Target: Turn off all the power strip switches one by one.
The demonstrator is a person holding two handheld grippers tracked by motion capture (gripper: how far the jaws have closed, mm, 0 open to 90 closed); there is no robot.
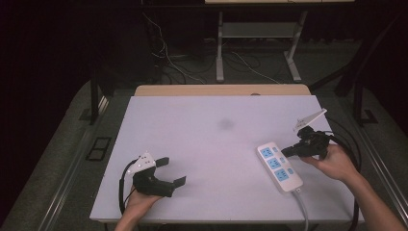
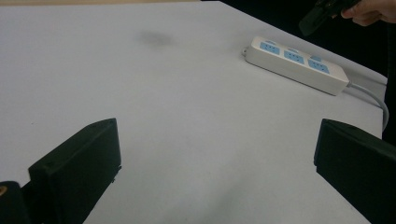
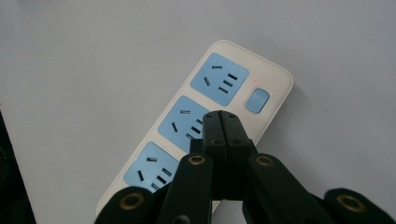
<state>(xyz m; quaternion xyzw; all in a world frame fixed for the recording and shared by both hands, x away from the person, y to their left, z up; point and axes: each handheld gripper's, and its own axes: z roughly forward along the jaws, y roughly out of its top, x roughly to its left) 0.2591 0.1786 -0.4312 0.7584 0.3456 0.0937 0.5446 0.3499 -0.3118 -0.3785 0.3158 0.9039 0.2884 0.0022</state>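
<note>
Right gripper view looks down on a white power strip (image 3: 196,126) with three blue sockets and a blue switch (image 3: 258,101); the right gripper (image 3: 220,122) has its fingers clenched together with nothing between them, tips poised over the middle socket, near the switch. From the high view, the strip (image 1: 279,166) lies on the desk (image 1: 211,125) toward its near right, its cord (image 1: 303,207) trailing off the front edge. The left gripper (image 1: 171,171) rests at the near left, well apart from the strip, fingers released wide and empty. The strip looks like a rigid, smooth plastic body, fairly light, likely to slide on the desk if pushed; its long sides offer the surest hold, while the stiff cord may tug it back.
</note>
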